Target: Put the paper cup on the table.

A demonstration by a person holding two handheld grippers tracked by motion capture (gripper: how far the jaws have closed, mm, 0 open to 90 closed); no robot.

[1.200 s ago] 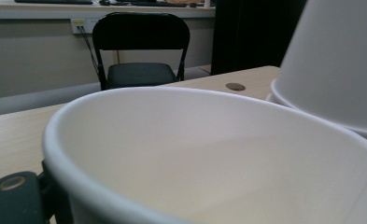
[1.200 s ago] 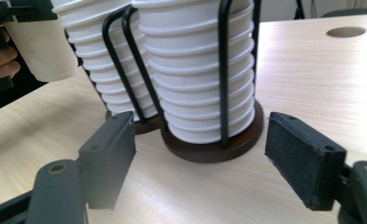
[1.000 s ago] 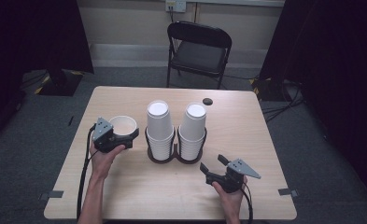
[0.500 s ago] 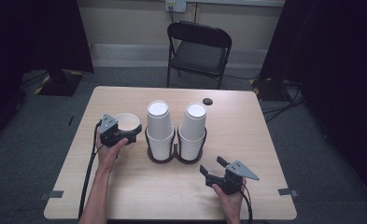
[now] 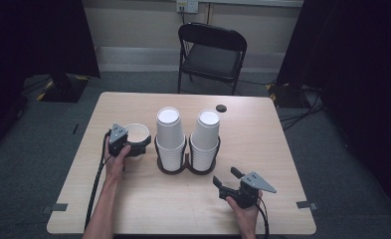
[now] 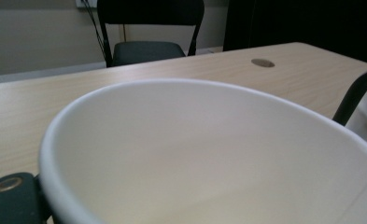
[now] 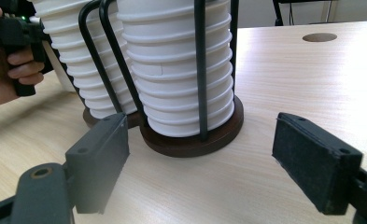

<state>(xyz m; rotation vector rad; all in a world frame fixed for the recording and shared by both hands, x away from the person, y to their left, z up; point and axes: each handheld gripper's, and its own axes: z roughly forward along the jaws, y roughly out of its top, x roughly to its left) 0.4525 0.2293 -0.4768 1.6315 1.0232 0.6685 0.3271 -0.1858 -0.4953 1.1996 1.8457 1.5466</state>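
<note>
you're setting a single paper cup (image 5: 136, 133) down left of the cup holder (image 5: 187, 164), your left gripper (image 5: 133, 148) pinching its rim. your right gripper (image 5: 228, 185) is waiting wide apart, holding nothing. next you're needing a gentle release.

A light wooden table (image 5: 133, 199) is seen; a dark cup holder (image 5: 187, 167) and white cup (image 5: 136, 133) are set on it.
</note>
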